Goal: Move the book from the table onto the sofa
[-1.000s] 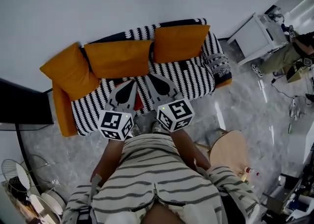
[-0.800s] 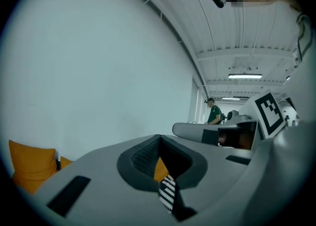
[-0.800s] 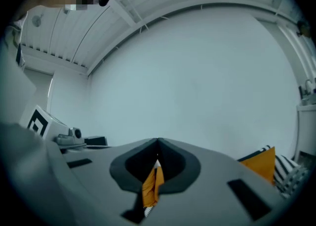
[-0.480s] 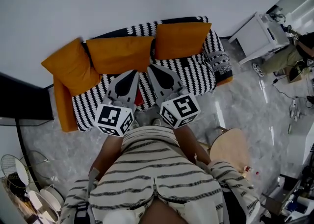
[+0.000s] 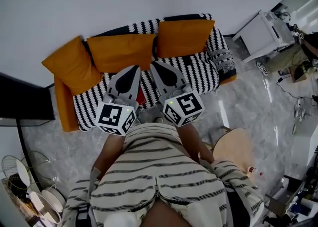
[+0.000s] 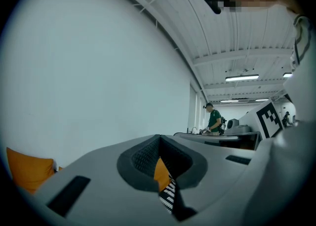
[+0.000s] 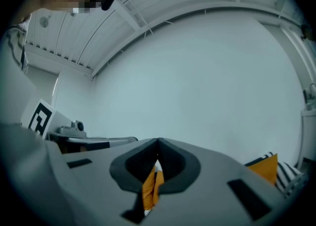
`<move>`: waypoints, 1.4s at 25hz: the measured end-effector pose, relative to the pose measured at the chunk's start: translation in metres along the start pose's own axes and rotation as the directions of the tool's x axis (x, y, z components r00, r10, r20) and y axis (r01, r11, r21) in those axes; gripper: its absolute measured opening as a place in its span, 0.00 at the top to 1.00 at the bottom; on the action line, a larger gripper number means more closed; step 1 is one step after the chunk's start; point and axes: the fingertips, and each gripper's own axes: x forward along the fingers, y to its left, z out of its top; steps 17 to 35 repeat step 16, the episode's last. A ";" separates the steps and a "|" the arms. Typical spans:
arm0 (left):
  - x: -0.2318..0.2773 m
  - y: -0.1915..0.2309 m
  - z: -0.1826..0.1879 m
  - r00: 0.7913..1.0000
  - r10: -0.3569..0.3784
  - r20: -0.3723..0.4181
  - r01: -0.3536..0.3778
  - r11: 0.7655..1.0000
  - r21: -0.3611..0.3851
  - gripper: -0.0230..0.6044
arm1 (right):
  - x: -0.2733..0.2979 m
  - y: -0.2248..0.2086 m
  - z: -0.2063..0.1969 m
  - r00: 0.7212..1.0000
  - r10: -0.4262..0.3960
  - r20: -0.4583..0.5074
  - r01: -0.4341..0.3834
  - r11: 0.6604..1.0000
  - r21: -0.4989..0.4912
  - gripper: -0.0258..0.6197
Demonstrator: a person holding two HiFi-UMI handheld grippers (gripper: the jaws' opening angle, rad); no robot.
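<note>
In the middle of the head view, the left gripper [image 5: 134, 69] hangs over the striped sofa [image 5: 198, 76], jaws closed on nothing. Just right of it, the red book [image 5: 141, 95] lies on the seat. Then comes the right gripper [image 5: 155, 66], likewise closed and empty. A round table [image 5: 233, 149] stands at lower right.

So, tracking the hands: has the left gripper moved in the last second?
Yes. In the head view the left gripper has crept up the picture: its tip now reaches the lower edge of the orange cushion.
</note>
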 end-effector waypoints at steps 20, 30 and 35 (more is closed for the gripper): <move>0.013 0.004 -0.008 1.000 0.006 -0.006 -0.006 1.000 -0.010 0.95 | 0.000 -0.015 -0.005 1.000 -0.004 0.007 0.004 1.000 0.012 0.94; 0.013 0.004 -0.008 1.000 0.006 -0.006 -0.006 1.000 -0.010 0.95 | 0.000 -0.015 -0.005 1.000 -0.004 0.007 0.004 1.000 0.012 0.94; 0.013 0.004 -0.008 1.000 0.006 -0.006 -0.006 1.000 -0.010 0.95 | 0.000 -0.015 -0.005 1.000 -0.004 0.007 0.004 1.000 0.012 0.94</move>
